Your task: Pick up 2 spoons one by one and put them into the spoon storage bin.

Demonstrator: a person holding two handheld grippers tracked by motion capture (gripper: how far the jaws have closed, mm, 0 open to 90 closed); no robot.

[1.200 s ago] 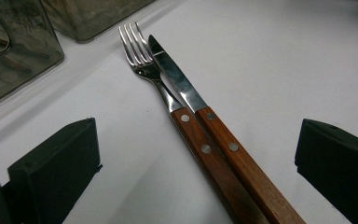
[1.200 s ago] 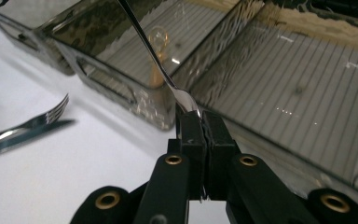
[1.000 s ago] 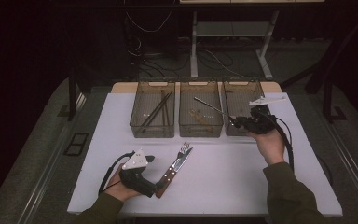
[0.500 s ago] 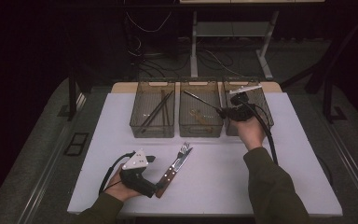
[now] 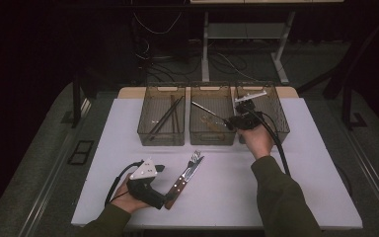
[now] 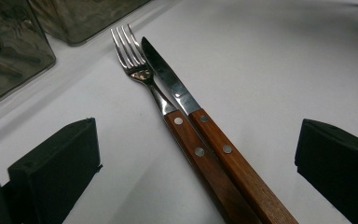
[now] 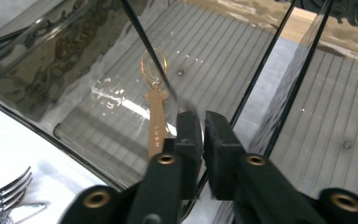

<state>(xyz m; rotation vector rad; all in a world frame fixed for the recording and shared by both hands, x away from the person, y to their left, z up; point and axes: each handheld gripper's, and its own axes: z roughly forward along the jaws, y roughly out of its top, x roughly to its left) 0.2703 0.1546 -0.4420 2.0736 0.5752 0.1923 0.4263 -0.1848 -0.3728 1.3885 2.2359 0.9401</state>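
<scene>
White counter (image 5: 301, 187) under dim light carries three clear bins. Over the middle bin (image 5: 212, 139) the right gripper (image 5: 231, 123) pinches a thin metal rod (image 5: 206, 110) by its end, its jaws just easing apart; a gold spoon (image 7: 154, 116) lies below. The left gripper (image 5: 164, 190), jaws spread wide, rests by a wooden-handled fork (image 6: 142, 77) and knife (image 6: 175, 88) lying side by side near the counter's front.

A thin, dark metal utensil with a slender straight handle (image 5: 208, 110) slants tilted over the middle clear plastic bin (image 5: 212, 136) at the surface's far edge, its end between the jaws.
</scene>
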